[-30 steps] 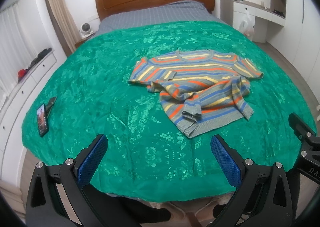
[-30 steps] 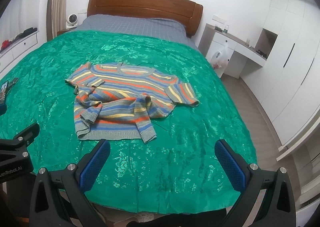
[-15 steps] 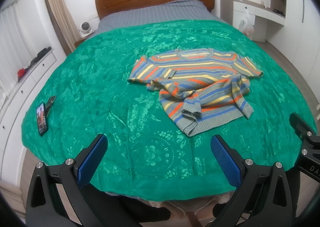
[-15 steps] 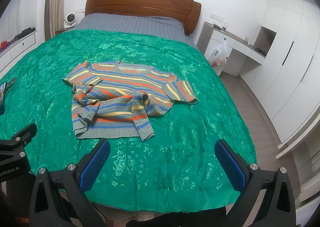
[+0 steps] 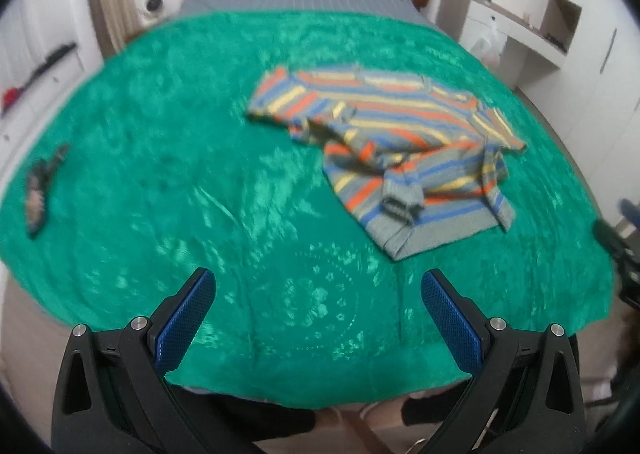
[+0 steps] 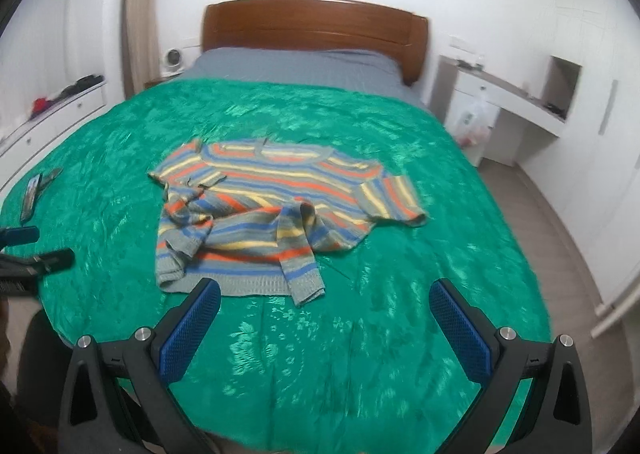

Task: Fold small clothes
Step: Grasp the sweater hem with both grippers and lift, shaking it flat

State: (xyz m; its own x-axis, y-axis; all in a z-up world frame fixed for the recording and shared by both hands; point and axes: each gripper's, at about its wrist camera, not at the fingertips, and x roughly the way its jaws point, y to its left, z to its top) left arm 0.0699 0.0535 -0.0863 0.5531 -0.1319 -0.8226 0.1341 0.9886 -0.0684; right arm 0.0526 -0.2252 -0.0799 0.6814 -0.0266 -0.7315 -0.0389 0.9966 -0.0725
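— What is lying on the bed?

— A small striped knit sweater [image 6: 276,210], on the green patterned bedspread [image 6: 360,354], toward the foot half of the bed and nearer the person than the grey sheet [image 6: 296,66] by the wooden headboard [image 6: 312,24].

— How does the sweater look?

— Bands of grey, blue, orange and yellow, with a grey ribbed hem. The neckline points at the headboard. It is not flat: the lower body is rumpled, and both long sleeves are thrown inward across the front, their ribbed cuffs lying near the hem. One shoulder part juts out to the side, flat on the bedspread.

— And the tools?

— The left tool [image 5: 318,314] has its blue-padded fingers spread wide, nothing between them, over the bedspread's near edge with the sweater ahead and to its right. The right tool [image 6: 325,324] is likewise spread and empty; its left finger [image 6: 190,330] overlaps the hem in the view, but contact cannot be told.

— Anything else on the bed?

— A phone [image 6: 31,196] near the left edge, well apart from the sweater. Both views are somewhat blurred.
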